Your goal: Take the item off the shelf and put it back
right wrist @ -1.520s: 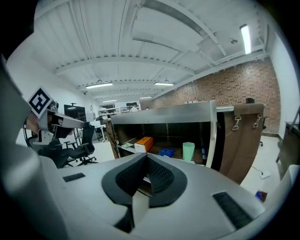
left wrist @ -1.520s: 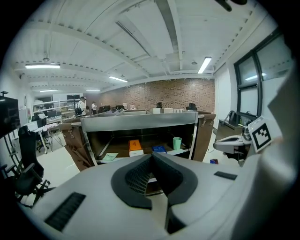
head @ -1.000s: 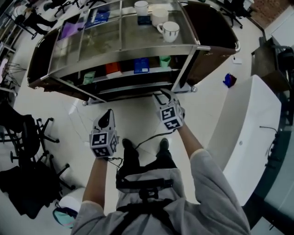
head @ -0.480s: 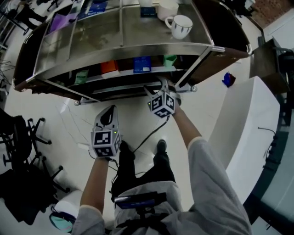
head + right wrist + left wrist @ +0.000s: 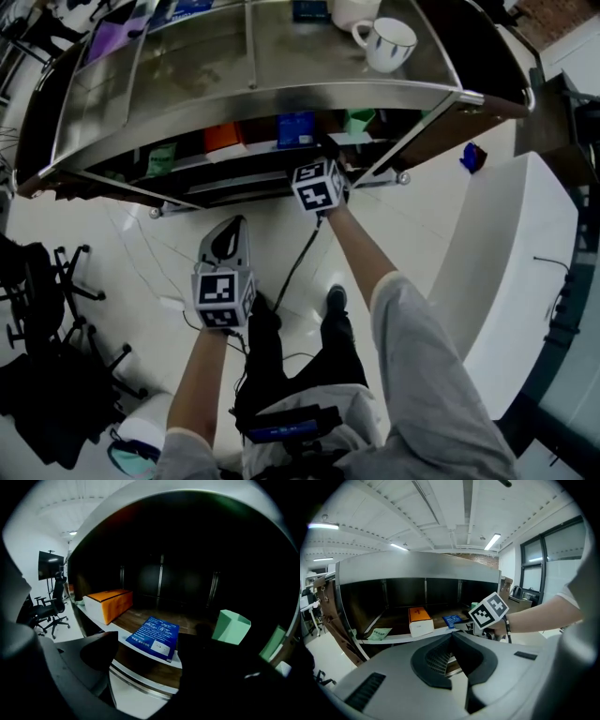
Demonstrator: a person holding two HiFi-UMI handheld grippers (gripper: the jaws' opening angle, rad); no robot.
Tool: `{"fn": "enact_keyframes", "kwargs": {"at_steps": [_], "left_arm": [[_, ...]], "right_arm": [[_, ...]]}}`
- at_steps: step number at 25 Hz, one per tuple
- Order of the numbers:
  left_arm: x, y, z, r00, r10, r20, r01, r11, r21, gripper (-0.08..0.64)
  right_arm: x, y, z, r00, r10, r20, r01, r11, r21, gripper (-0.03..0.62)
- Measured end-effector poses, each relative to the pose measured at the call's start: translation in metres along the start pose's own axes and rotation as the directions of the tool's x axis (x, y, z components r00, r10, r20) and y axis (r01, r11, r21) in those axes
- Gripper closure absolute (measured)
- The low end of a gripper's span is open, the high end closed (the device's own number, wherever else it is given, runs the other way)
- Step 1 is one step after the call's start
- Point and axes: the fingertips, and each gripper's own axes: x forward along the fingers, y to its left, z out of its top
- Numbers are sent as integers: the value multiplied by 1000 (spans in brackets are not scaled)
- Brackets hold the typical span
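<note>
A blue packet (image 5: 154,637) lies flat at the front edge of the cart's middle shelf (image 5: 246,163). An orange-topped box (image 5: 110,603) is on its left and a pale green carton (image 5: 232,626) on its right. My right gripper (image 5: 150,663) is right in front of the shelf edge, pointing at the blue packet. Its jaws are opening and nothing is between them. In the head view, the right gripper (image 5: 328,155) reaches under the cart's top. My left gripper (image 5: 230,230) hangs back over the floor, shut and empty.
A mug (image 5: 389,42) and a purple item (image 5: 111,42) are on the steel cart top. A green pouch (image 5: 160,158) lies at the shelf's left end. A white counter (image 5: 487,272) runs along the right and an office chair (image 5: 47,281) stands at the left.
My right gripper has moved forward from above the floor up to the shelf edge. The left gripper has hardly moved. The cart sits closer in the head view.
</note>
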Motion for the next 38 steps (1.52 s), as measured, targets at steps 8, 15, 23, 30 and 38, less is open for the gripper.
{"fn": "enact_keyframes", "kwargs": {"at_steps": [8, 15, 23, 30, 38], "left_arm": [[13, 14, 2, 1000, -5, -19, 5, 1000, -6, 554], [16, 20, -8, 999, -13, -39, 13, 1000, -6, 554], [20, 24, -10, 999, -28, -24, 28, 1000, 1, 554], [18, 25, -15, 999, -9, -45, 8, 1000, -23, 554], [22, 18, -11, 999, -27, -41, 26, 1000, -13, 555]], "right_arm": [[26, -1, -10, 990, -101, -99, 113, 985, 132, 189], [46, -7, -19, 980, -139, -140, 161, 973, 165, 190], [44, -12, -20, 977, -158, -143, 181, 970, 160, 261], [28, -32, -15, 963, -242, -119, 255, 960, 111, 583], [23, -39, -11, 954, -281, -103, 294, 943, 152, 581]]}}
